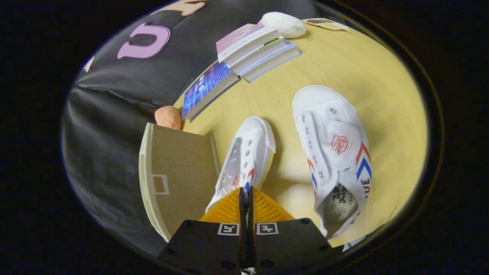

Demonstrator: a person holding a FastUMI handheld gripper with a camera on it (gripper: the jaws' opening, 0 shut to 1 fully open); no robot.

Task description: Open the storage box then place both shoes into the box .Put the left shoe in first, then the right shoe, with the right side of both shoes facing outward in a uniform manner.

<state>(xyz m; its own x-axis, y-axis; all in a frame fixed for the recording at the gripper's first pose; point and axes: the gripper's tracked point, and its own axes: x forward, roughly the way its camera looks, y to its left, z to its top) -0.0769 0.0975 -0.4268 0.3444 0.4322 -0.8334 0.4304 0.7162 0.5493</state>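
Looking down, we see our gripper (246, 196) closed on the heel of a white canvas shoe (248, 156) at frame centre, next to the cardboard storage box (179, 172), lower left; 2nd white canvas shoe (334, 152) lies right-centre on yellow wooden counter (363, 68).

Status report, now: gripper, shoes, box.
Gripper shut on the near shoe's heel edge, shoe tilted on its side. Second shoe flat on the table. Cardboard box beside the held shoe. Books beyond, clear.
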